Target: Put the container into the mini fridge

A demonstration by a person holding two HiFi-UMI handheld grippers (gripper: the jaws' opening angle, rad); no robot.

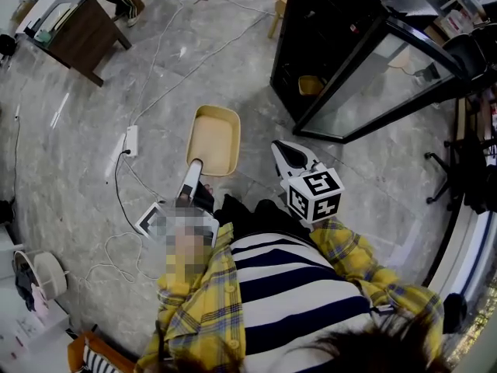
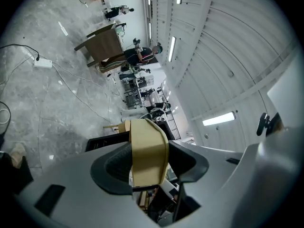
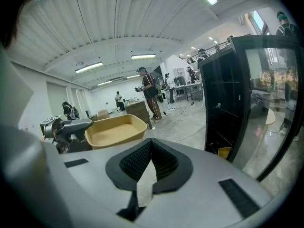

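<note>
Grey marble floor [image 1: 373, 173] w/ pwr strip [image 1: 131, 141] (cables [image 1: 116, 181] too), mini fridge [image 1: 326, 45]

Near end of the shallow tan plastic tub [image 1: 213, 138] was hidden under the left gripper [image 1: 196, 164]; the left gripper view showed only a strip of its wall [image 2: 148, 151]. Left gripper's marker cube was mostly obscured. The black glass-door mini fridge [image 1: 342, 45] was cut off by the top edge, interior dark. The small yellow object [image 1: 311, 85] inside was too small to identify. Items on the brown wooden desk [image 1: 78, 29] were unreadable.

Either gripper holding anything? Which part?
Left gripper clamps the tan container by its near end wall; right gripper holds nothing, fingers closed.
</note>
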